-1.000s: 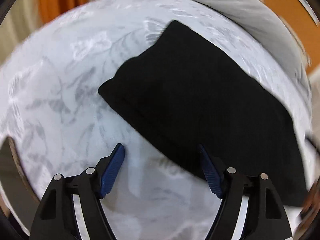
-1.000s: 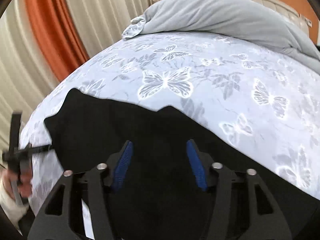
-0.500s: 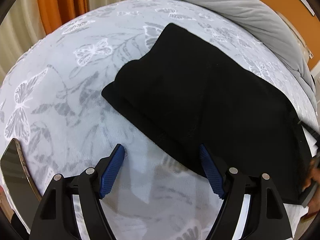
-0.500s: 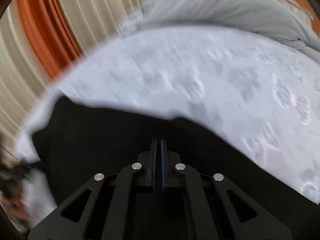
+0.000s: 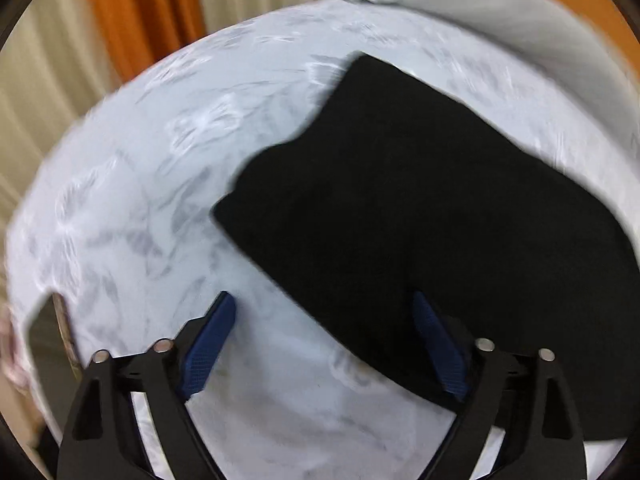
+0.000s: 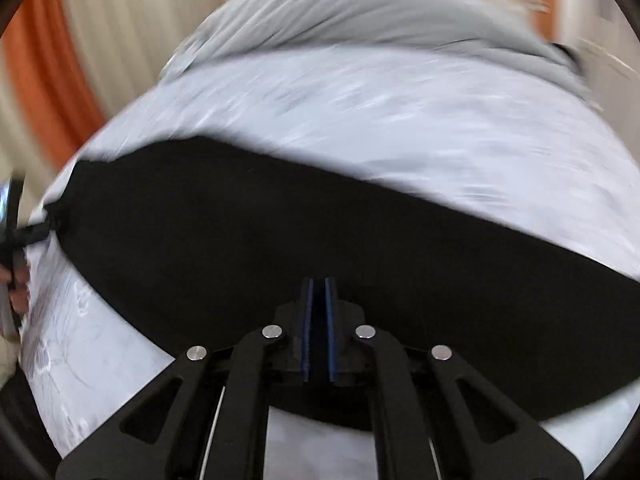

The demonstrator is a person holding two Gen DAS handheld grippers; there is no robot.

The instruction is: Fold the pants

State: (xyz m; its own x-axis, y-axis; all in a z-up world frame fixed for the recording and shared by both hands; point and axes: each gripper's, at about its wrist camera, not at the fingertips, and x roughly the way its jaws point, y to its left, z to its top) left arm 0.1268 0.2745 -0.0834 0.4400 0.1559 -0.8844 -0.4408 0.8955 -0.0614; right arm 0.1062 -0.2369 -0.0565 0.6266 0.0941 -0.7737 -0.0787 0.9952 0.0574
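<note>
- Left wrist view: the left gripper [image 5: 326, 344] hangs just above the bed with its blue-padded fingers [image 5: 208, 346] spread wide apart and nothing between them.
- The black pants [image 5: 420, 216] lie flat on the pale butterfly-print bedspread [image 5: 132, 208], reaching from the middle of the bed off to the right; their near edge runs under the right-hand finger.
- A grey pillow [image 5: 496, 16] sits at the far end, with orange and cream curtains [image 5: 136, 12] behind it. The picture is blurred.
- Right wrist view: the right gripper [image 6: 319, 330] has its fingers pressed close together on the near edge of the pants [image 6: 280, 240], a fold of black cloth pinched between the blue pads.
- The pants stretch across the bedspread [image 6: 400, 120] in a wide dark band.
- At the left edge the other gripper shows dimly beside the pants' far corner; this picture is blurred too.
</note>
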